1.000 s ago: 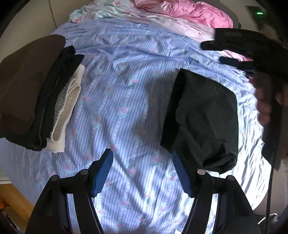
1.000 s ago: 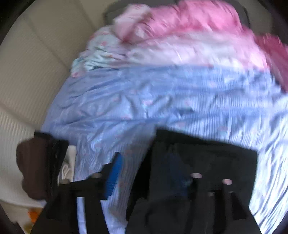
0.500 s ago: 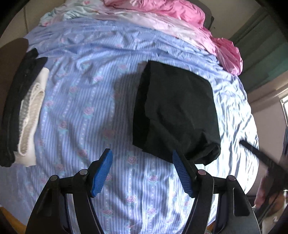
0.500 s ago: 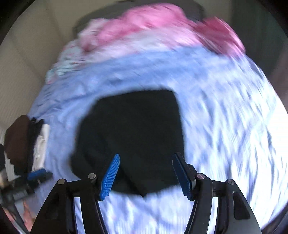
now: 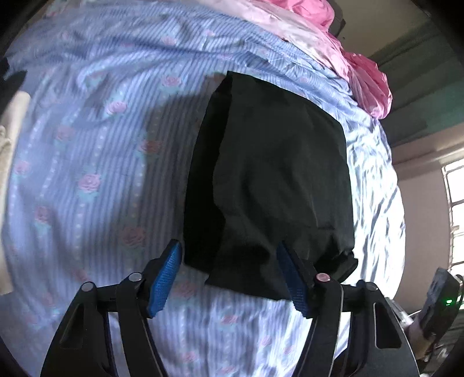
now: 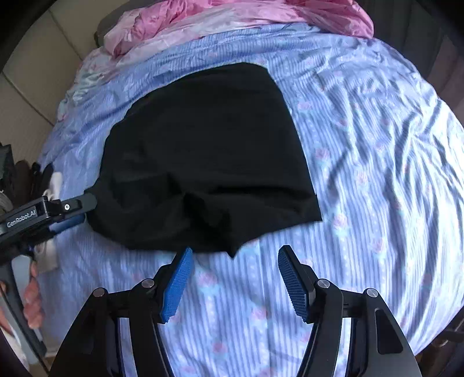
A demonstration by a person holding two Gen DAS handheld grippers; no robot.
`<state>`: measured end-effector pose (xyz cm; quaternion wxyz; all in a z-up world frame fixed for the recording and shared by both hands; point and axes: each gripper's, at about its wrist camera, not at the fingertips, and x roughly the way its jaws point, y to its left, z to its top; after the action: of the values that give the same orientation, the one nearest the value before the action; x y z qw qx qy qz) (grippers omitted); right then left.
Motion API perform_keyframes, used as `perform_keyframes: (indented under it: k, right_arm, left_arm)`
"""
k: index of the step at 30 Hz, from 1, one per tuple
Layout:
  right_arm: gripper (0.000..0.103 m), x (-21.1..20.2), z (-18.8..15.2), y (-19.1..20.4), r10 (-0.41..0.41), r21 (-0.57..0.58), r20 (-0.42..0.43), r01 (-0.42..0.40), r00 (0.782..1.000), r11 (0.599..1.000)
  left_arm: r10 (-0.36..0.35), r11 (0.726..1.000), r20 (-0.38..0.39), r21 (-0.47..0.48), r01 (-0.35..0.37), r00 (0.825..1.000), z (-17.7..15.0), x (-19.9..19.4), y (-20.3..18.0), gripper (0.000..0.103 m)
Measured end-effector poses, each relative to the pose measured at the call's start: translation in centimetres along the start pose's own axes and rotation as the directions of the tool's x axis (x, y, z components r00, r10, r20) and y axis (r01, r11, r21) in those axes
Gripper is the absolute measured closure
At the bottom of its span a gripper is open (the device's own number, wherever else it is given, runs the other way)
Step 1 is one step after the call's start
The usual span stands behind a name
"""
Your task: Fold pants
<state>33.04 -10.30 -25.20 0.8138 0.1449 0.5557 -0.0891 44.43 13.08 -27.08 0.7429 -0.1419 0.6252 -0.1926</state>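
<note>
Black pants (image 5: pixel 275 179), already folded into a compact block, lie on the striped bed sheet (image 5: pixel 95 162) below the pink bedding (image 6: pixel 232 20). Risk: a shallow pinch at their near edge may lift only the top layer and undo the fold. Left hand-held gripper (image 5: pixel 229 275), steeply down-tilted, has just been closing, jaws straddling that edge without pressing; right hand-held gripper (image 6: pixel 235 278) hovers open just short of it.

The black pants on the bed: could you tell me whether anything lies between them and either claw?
Nothing visible does. The black pants lie folded on the striped bedsheet. The left claw, whose jaws have just been closing, is open at their near edge. The right claw is open over bare sheet just short of their hem.
</note>
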Motion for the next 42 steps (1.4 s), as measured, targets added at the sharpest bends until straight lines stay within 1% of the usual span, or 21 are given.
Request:
perform_keyframes:
  k: [1,2,3,4,5,6,9,10,14,17,20,22,25,27,28,29,31,33,35,37,42]
  right_arm:
    - [0.04,0.5,0.1,-0.1,-0.001,0.019,-0.006,0.002,1.0,1.0]
    - [0.041,0.8,0.2,-0.3,-0.004,0.038,-0.02,0.005,1.0,0.999]
    - [0.041,1.2,0.2,-0.5,-0.002,0.059,-0.031,0.004,1.0,0.998]
    - [0.044,1.4,0.2,-0.6,0.001,0.07,-0.032,0.001,0.999,0.998]
    - [0.053,1.6,0.2,-0.7,-0.014,0.071,-0.036,0.017,0.999,0.997]
    - [0.058,1.7,0.2,-0.8,-0.028,0.073,-0.037,0.03,0.999,0.997]
    - [0.082,1.8,0.1,-1.6,-0.032,0.108,-0.042,0.037,0.999,0.993]
    - [0.092,1.9,0.1,-1.7,-0.038,0.115,-0.046,0.043,0.998,0.992]
    - [0.095,1.2,-0.7,-2.0,-0.057,0.134,-0.048,0.063,0.997,0.989]
    - [0.096,0.4,-1.9,-1.7,-0.08,0.116,-0.053,0.086,0.995,0.99]
    - [0.099,1.0,-3.1,-1.7,-0.09,0.103,-0.094,0.1,0.992,0.99]
    - [0.099,1.3,-3.9,-2.2,-0.1,0.117,-0.119,0.114,0.988,0.987]
    - [0.097,0.9,-4.6,-3.3,-0.031,0.162,-0.125,0.052,0.992,0.985]
    - [0.083,-0.4,-4.3,-4.3,-0.012,0.179,-0.086,0.027,0.996,0.983]
    - [0.066,-0.9,-4.1,-4.8,-0.008,0.194,-0.06,0.02,0.998,0.981]
    - [0.058,-1.6,-3.5,-5.6,-0.004,0.218,-0.019,0.008,1.0,0.976]
    - [0.058,-2.2,-2.3,-6.8,-0.024,0.238,0.023,0.018,0.999,0.971]
    - [0.058,-2.2,-0.9,-7.3,-0.034,0.186,0.042,0.025,0.999,0.982]
    - [0.058,-2.2,0.1,-7.7,-0.005,0.143,0.055,-0.002,0.998,0.99]
    - [0.058,-1.9,1.1,-8.0,0.035,0.12,0.058,-0.042,0.998,0.992]
    - [0.06,0.1,2.2,-8.7,0.087,0.113,0.043,-0.092,0.995,0.989]
  left_arm:
    - [-0.014,1.0,-0.018,-0.007,0.014,1.0,0.1,0.5,0.1,0.056]
    - [-0.024,1.0,-0.035,-0.009,0.024,0.999,0.2,0.9,0.1,0.078]
    - [-0.037,0.999,-0.048,-0.01,0.036,0.998,0.2,1.1,0.0,0.09]
    - [-0.047,0.999,-0.049,-0.006,0.047,0.998,0.1,1.0,-0.2,0.091]
    - [-0.04,0.999,-0.039,0.008,0.041,0.998,0.0,0.7,-0.5,0.092]
    - [-0.03,0.999,-0.023,0.026,0.03,0.999,0.0,0.1,-0.8,0.092]
    - [-0.041,0.999,0.011,0.024,0.04,0.999,-0.3,-1.4,-1.3,0.092]
    - [-0.041,0.999,0.014,0.024,0.041,0.999,-0.2,-1.6,-1.4,0.092]
    - [0.004,0.999,-0.001,0.046,-0.004,1.0,-0.2,-1.1,-1.6,0.092]
    - [0.024,0.999,-0.016,0.038,-0.023,1.0,-0.4,-0.4,-1.2,0.092]
    - [0.062,0.998,-0.023,0.033,-0.062,0.998,-0.7,0.1,-0.6,0.092]
    - [0.075,0.997,-0.033,0.035,-0.073,0.997,-0.8,0.5,-0.6,0.091]
    - [0.138,0.988,-0.034,0.078,-0.135,0.99,-1.0,0.8,-1.0,0.084]
    - [0.195,0.976,-0.029,0.106,-0.191,0.98,-1.2,0.8,-1.2,0.069]
    - [0.209,0.973,-0.028,0.107,-0.205,0.978,-1.3,0.7,-1.2,0.065]
    - [0.229,0.969,-0.025,0.105,-0.226,0.973,-1.4,0.5,-1.3,0.057]
    - [0.26,0.961,0.001,0.102,-0.259,0.966,-1.7,-0.4,-1.8,0.055]
    - [0.282,0.951,0.048,0.115,-0.286,0.958,-2.2,-1.7,-2.7,0.053]
    - [0.276,0.949,0.088,0.135,-0.286,0.957,-3.0,-2.8,-4.0,0.051]
    - [0.269,0.948,0.099,0.148,-0.282,0.958,-3.7,-3.3,-5.3,0.05]
    - [0.262,0.943,0.111,0.183,-0.279,0.959,-4.9,-2.2,-8.8,0.05]
